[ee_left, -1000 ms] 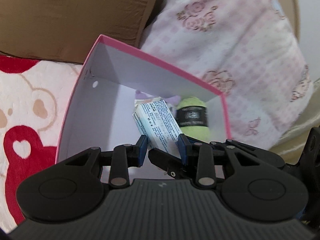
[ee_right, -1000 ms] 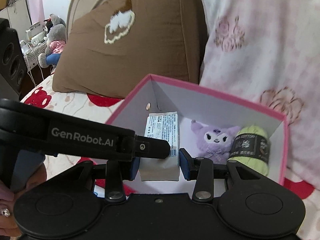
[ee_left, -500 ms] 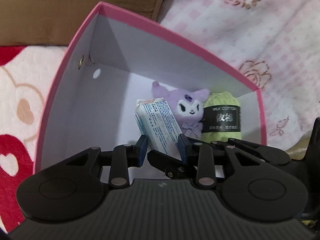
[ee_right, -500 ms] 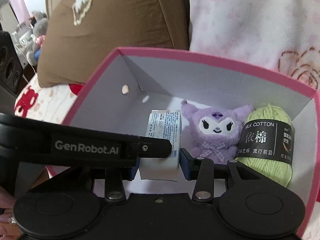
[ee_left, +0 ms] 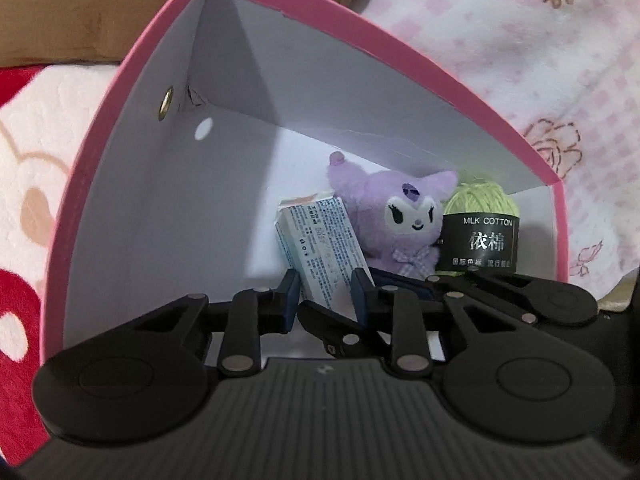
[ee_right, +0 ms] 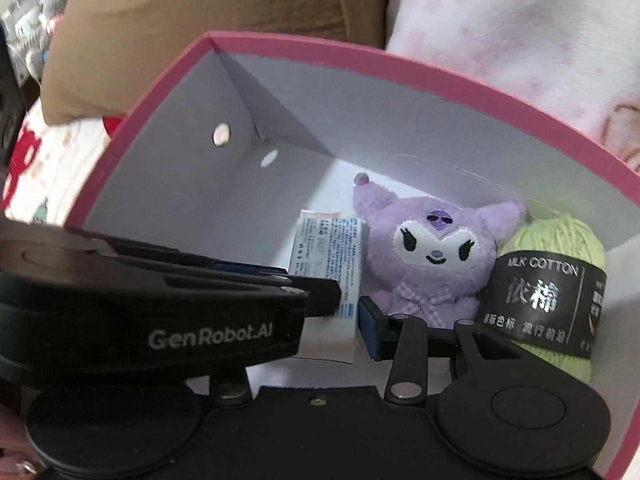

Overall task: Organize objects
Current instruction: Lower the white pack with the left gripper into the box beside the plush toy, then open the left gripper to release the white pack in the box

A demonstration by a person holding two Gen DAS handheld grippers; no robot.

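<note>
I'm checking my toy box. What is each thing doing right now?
pink box: open, no lid.
white packet: held by both grippers, down inside the box.
purple plush: sitting upright in the box.
green yarn: upright beside the plush.
left gripper: shut on the packet.
right gripper: shut on the packet.
</note>
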